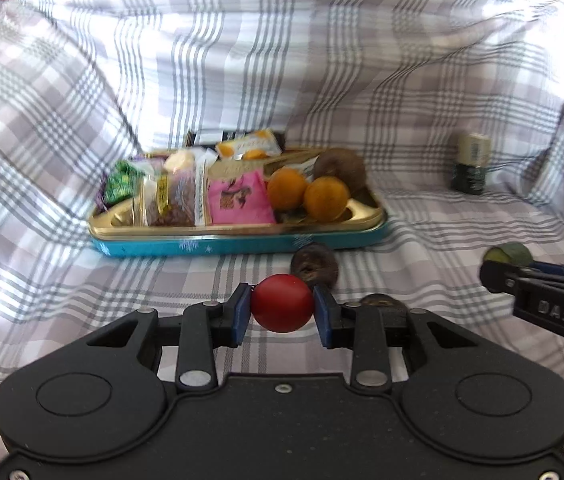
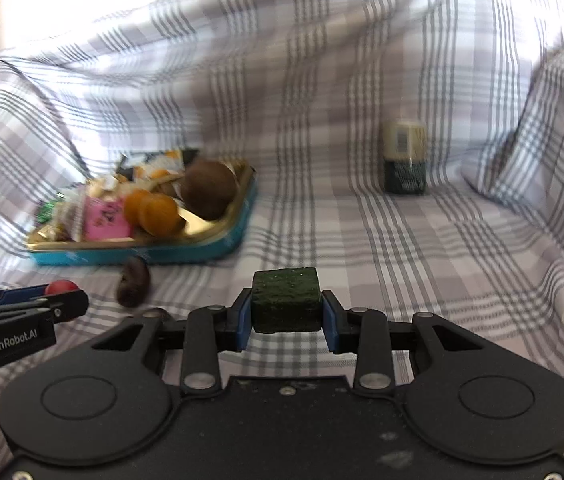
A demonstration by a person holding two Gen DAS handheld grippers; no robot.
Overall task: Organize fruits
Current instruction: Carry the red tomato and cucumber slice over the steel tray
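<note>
The left gripper (image 1: 282, 309) is clamped on a round red fruit (image 1: 282, 303), its 2 blue pads pressing the fruit's sides. The right gripper (image 2: 285, 312) is closed on a dark green chunk (image 2: 285, 300) with a cut, blocky shape. Both loads hang above the checked cloth (image 2: 402, 260), in front of the blue tin (image 1: 241, 245), which serves as the landmark here.

Inside the tin, the right end holds 2 orange fruits (image 1: 308, 192) and a brown round fruit (image 1: 340, 166); the left end is packed with snack packets (image 1: 237, 196). A dark brown fruit (image 1: 314, 266) lies on the cloth just in front of the tin's front wall, and a small jar (image 2: 404, 156) stands well to the right of the tin.

The step in hand looks like carrying both pieces to the tin. To do it well, keep both grips steady, clear the front wall, and lower each piece into the bare gold floor (image 1: 362, 210) at the right end, beside the orange fruits. The red fruit is round and may roll, so release it low.
</note>
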